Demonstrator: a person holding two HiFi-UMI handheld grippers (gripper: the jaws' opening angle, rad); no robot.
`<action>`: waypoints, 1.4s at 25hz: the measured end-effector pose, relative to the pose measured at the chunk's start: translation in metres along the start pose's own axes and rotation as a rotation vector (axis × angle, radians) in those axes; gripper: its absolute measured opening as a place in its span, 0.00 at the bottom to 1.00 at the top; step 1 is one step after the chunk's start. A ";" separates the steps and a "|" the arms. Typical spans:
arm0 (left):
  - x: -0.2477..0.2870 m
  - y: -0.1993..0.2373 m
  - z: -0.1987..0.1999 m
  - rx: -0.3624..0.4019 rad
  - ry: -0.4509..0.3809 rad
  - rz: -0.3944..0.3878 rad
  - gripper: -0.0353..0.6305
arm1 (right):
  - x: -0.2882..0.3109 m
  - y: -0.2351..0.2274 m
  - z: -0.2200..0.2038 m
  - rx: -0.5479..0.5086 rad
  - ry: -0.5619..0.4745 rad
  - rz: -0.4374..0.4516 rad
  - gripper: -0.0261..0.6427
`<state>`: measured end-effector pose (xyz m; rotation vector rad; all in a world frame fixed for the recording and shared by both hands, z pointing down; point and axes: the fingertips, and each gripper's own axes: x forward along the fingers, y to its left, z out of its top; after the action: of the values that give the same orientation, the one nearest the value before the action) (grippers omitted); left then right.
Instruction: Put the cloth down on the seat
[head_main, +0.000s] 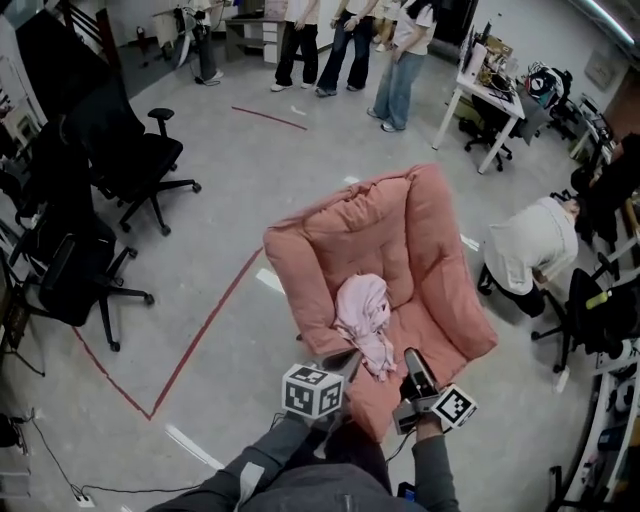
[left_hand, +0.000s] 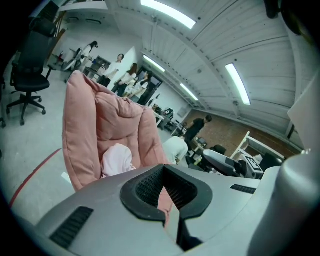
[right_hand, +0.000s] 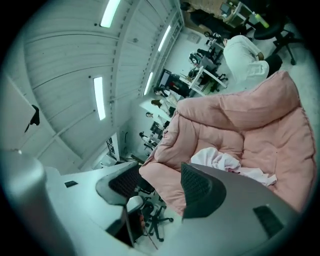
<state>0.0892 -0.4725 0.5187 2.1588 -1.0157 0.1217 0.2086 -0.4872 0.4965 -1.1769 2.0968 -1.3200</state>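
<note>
A pale pink cloth (head_main: 362, 312) lies crumpled in the hollow of the padded pink seat (head_main: 425, 245), one end trailing toward the front edge. Both grippers sit low at that front edge, apart from the cloth. My left gripper (head_main: 345, 362) is just left of the trailing end, its jaws closed together on nothing. My right gripper (head_main: 412, 360) stands open and empty on the right. The left gripper view has the cloth (left_hand: 116, 159) against the seat (left_hand: 82, 130) beyond my left gripper (left_hand: 165, 194). The right gripper view shows cloth (right_hand: 220, 161) and seat (right_hand: 260, 120) past my right gripper (right_hand: 155, 187).
Black office chairs (head_main: 130, 150) (head_main: 75, 275) stand on the floor to the left. A person in white (head_main: 530, 245) bends over close to the seat's right side. Several people (head_main: 345, 40) stand far back near a white desk (head_main: 490, 95). Red tape (head_main: 205, 335) marks the floor.
</note>
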 end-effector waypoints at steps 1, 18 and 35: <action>-0.001 -0.007 0.002 0.014 -0.003 -0.015 0.07 | -0.005 0.006 0.004 -0.018 -0.024 -0.002 0.44; -0.002 -0.093 0.001 0.272 0.005 -0.177 0.07 | -0.075 0.045 0.005 -0.335 -0.215 -0.186 0.08; 0.014 -0.102 -0.009 0.310 0.042 -0.179 0.07 | -0.085 0.022 0.001 -0.339 -0.142 -0.283 0.06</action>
<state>0.1727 -0.4329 0.4713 2.5057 -0.8168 0.2516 0.2478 -0.4139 0.4688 -1.7084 2.1632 -0.9744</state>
